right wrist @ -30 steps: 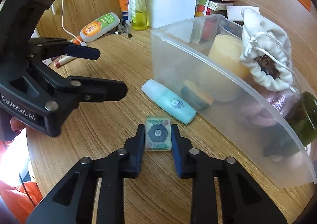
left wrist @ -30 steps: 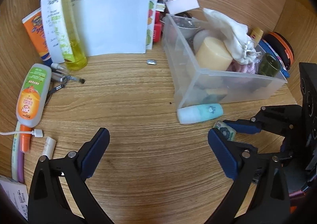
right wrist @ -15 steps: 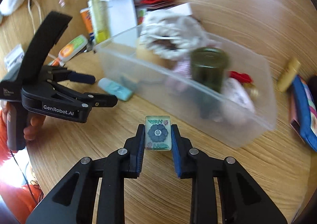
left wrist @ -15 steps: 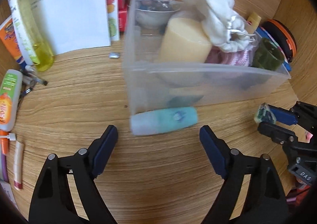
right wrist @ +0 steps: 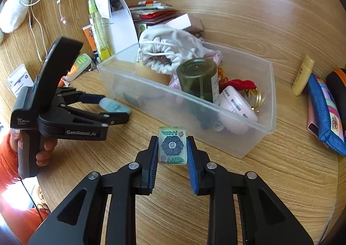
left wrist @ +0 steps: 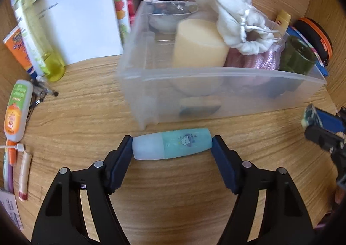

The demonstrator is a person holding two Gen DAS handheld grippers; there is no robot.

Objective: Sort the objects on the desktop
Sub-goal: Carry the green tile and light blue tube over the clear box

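Teal bottle (left wrist: 172, 146) lies flat on the wooden desk (left wrist: 173, 201), just in front of the clear plastic bin (left wrist: 216, 84), near its left front corner. Long axis runs left-right in the left wrist view, parallel to the bin's front wall; frosted pale cap end points left, teal body with a small cartoon print points right. Left gripper (left wrist: 172, 154) straddles it end to end, jaws closing: the left pad sits at the cap end, the right pad at the base, a sliver of gap possibly on the right, contact hard to confirm. In the right wrist view the same bottle (right wrist: 114, 105) shows between the left gripper's (right wrist: 108, 107) fingers, a hand (right wrist: 46, 149) on the handle, orange sleeve behind.

Right gripper (right wrist: 172, 147) is narrow, clamped on a small green tile (right wrist: 172, 145) with a dark flower print, held clear above the desk in front of the bin (right wrist: 248, 128). Tile's long axis points away from the camera, printed face up.

Bin holds a white drawstring pouch (right wrist: 168, 50), a dark green jar (right wrist: 197, 79), a yellow cylinder (left wrist: 199, 48).
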